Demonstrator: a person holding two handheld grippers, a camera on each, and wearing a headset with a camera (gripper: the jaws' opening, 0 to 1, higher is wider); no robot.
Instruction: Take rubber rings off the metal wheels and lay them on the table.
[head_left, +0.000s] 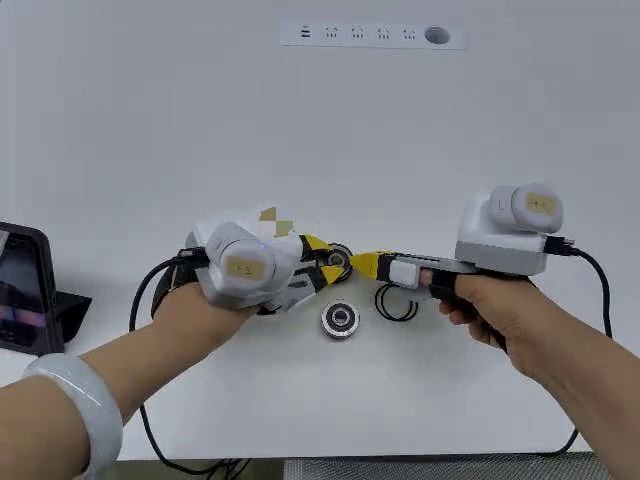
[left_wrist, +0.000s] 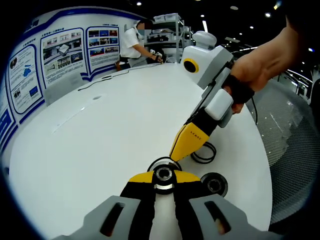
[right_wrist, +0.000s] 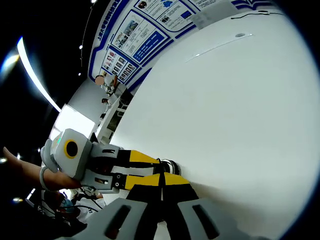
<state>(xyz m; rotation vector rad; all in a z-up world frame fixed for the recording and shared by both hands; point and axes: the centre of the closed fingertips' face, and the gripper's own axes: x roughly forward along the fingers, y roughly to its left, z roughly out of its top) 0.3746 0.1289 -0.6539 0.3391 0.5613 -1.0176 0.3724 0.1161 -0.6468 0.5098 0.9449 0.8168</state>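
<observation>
My left gripper (head_left: 331, 260) is shut on a small metal wheel (head_left: 343, 257), held just above the white table (head_left: 300, 150). In the left gripper view the wheel (left_wrist: 164, 176) sits between the yellow jaws, with a black rubber ring (left_wrist: 156, 162) standing off its rim. My right gripper (head_left: 358, 264) comes in from the right, its yellow jaws closed together on that ring's edge. From the right gripper view, its own jaws (right_wrist: 161, 176) point at the wheel (right_wrist: 169, 165) held by the left gripper (right_wrist: 161, 168). A second wheel (head_left: 340, 320) lies on the table. Loose black rings (head_left: 397, 302) lie beside it.
A white power strip (head_left: 372, 35) lies at the far side of the table. A dark screen on a stand (head_left: 22, 290) is at the left edge. Black cables (head_left: 150, 300) trail from both grippers toward the front edge.
</observation>
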